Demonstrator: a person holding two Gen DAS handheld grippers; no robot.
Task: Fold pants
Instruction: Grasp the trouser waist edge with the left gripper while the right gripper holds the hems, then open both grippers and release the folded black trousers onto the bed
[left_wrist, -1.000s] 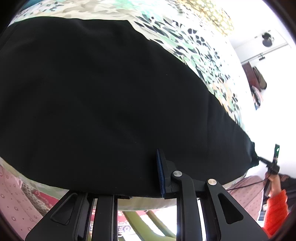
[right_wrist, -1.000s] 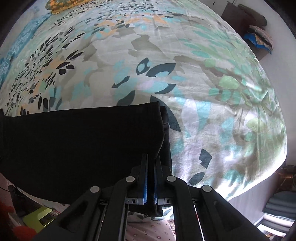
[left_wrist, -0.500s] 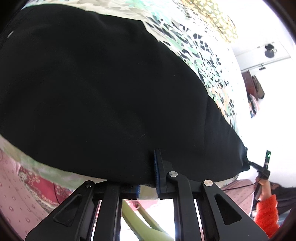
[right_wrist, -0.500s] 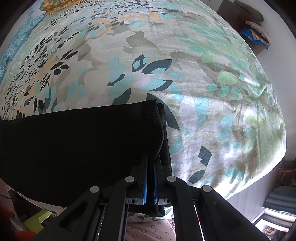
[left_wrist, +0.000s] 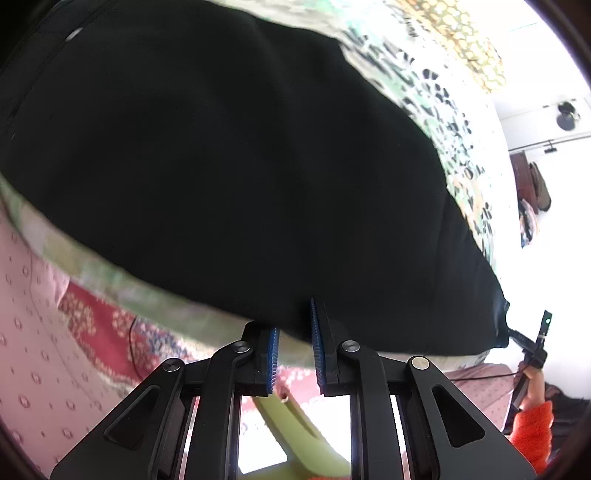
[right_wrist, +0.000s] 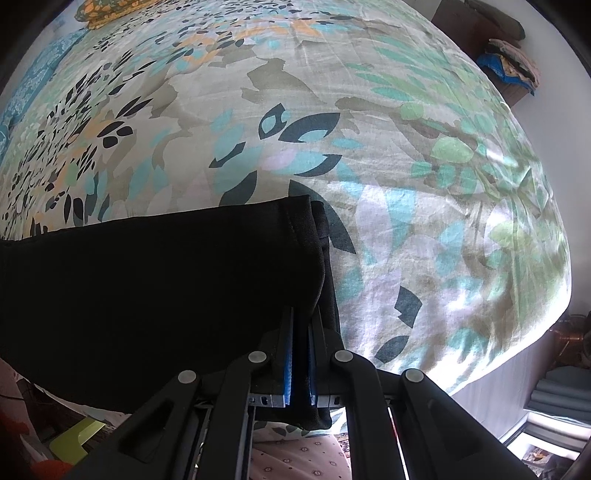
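Black pants (left_wrist: 236, 158) lie spread across a bed with a leaf-print sheet (right_wrist: 332, 110). In the left wrist view my left gripper (left_wrist: 295, 343) is at the pants' near edge. Its jaws are opening, and a gap shows between the blue pads (left_wrist: 272, 354). The cloth's edge dips just into the gap at the tips, with no pad pressing on it. In the right wrist view my right gripper (right_wrist: 301, 354) is shut on the leg-end hems of the pants (right_wrist: 147, 288), which hang down through the fingers. The same gripper (left_wrist: 532, 347) shows small at the far right of the left wrist view.
A hand in an orange sleeve (left_wrist: 532, 432) holds the far gripper. Below the bed's edge lie pink patterned cloth (left_wrist: 33, 325) and a lime-green object (left_wrist: 291, 424). Folded clothes (right_wrist: 509, 66) are stacked on dark furniture by the wall. A yellow pillow (right_wrist: 107, 11) lies at the bed's far end.
The left gripper slid along the pants' near edge and rolled; its jaws narrowed, then parted, so the cloth is no longer pinched. The right gripper kept still, shut on the hems.
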